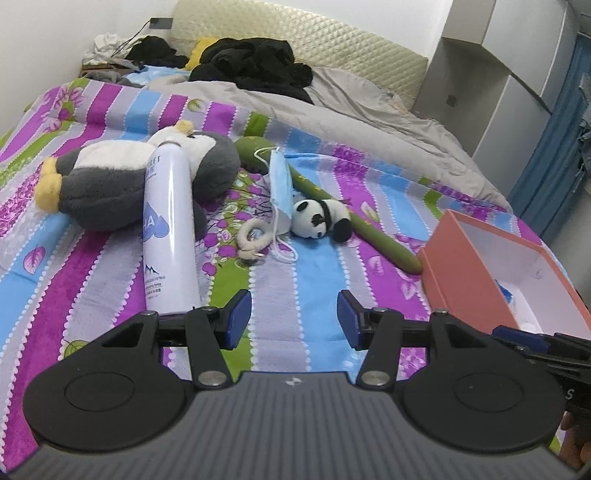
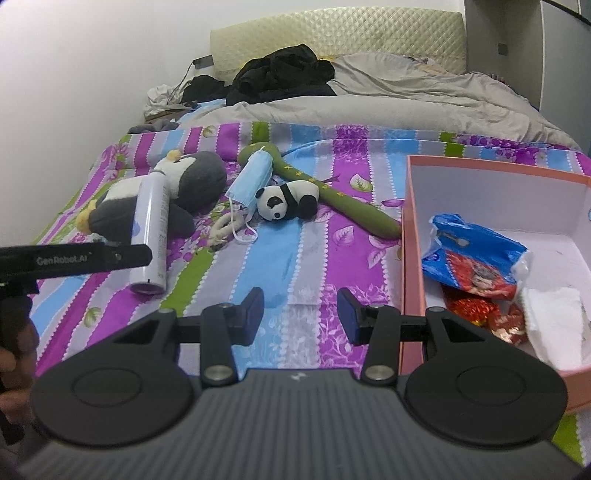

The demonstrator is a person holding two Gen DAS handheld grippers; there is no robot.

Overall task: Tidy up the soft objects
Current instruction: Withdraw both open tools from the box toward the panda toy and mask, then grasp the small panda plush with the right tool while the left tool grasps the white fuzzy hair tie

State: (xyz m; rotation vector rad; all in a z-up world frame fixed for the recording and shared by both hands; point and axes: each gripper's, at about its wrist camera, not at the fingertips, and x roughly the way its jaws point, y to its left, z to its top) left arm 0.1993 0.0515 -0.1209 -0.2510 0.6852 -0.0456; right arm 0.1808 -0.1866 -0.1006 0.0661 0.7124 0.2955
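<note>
- Two claws, left claw [image 1: 293,319] and right claw [image 2: 301,315]: both spread wide, gripping nothing, above the striped bedspread [image 1: 295,280].
- Penguin plush [image 1: 122,177]: on bed, under white spray can [image 1: 170,229].
- Panda plush [image 1: 321,219]: beside blue face mask [image 1: 280,182], against green plush stick [image 1: 369,225].
- Pink box [image 2: 406,258]: right, holding wrappers.

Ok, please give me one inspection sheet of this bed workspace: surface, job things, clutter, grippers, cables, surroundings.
Surface: striped bedsheet, grey duvet behind.
Job's things: penguin plush, panda plush, green plush stick, on the sheet; pink box at right, holding a blue wrapper.
Clutter: white spray can leaning on the penguin; face mask; key ring; black clothes.
Grippers: left gripper and right gripper open, empty.
Cables: one near the wall.
Surroundings: padded headboard, white wall.
</note>
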